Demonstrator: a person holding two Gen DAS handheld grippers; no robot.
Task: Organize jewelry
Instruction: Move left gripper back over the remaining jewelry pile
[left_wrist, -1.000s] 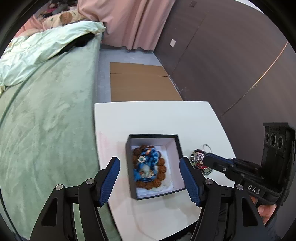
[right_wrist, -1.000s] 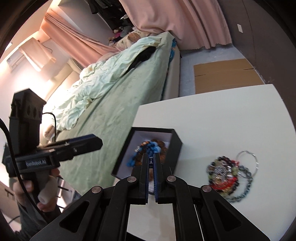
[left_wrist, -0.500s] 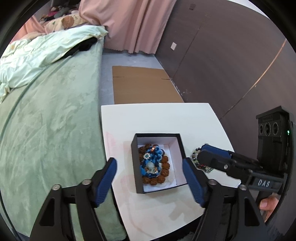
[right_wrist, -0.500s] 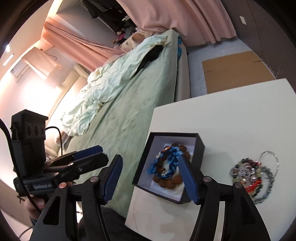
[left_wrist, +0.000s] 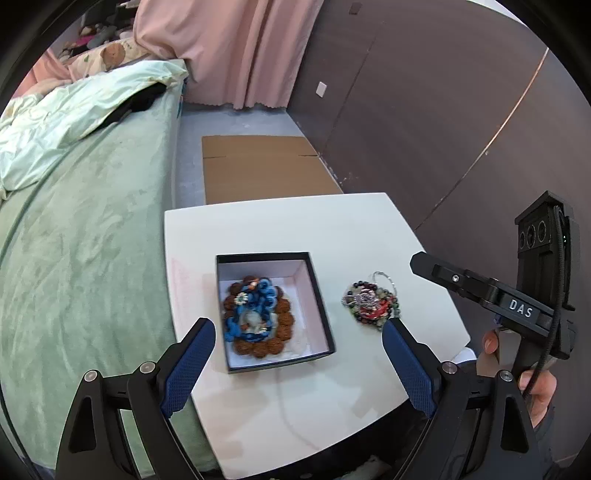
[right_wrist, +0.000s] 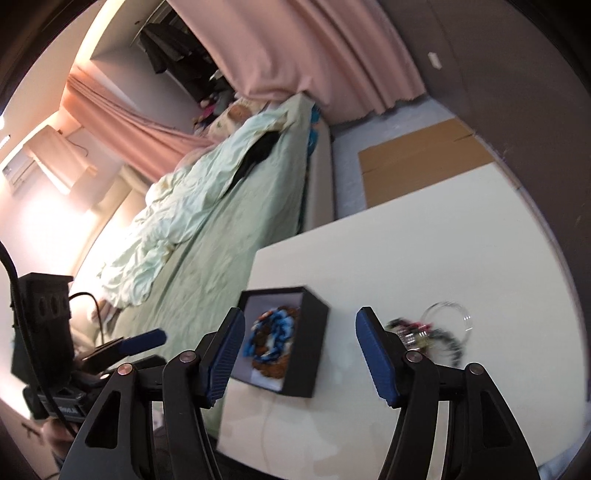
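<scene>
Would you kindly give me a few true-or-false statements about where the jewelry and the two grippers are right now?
1. The blue bracelet lies inside the black box. True.
2. The left gripper is clamped on the box. False: its jaws are open, holding nothing.
3. A pile of beaded jewelry lies on the white table beside the box. True.
4. The right gripper holds a bracelet. False: open and empty.
5. The box has its lid on. False: it is open.

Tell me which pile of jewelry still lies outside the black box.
The dark mixed-bead bracelet heap with red beads and a silver ring, loose on the white table; the blue-and-brown beaded bracelets already sit inside the black box.
</scene>
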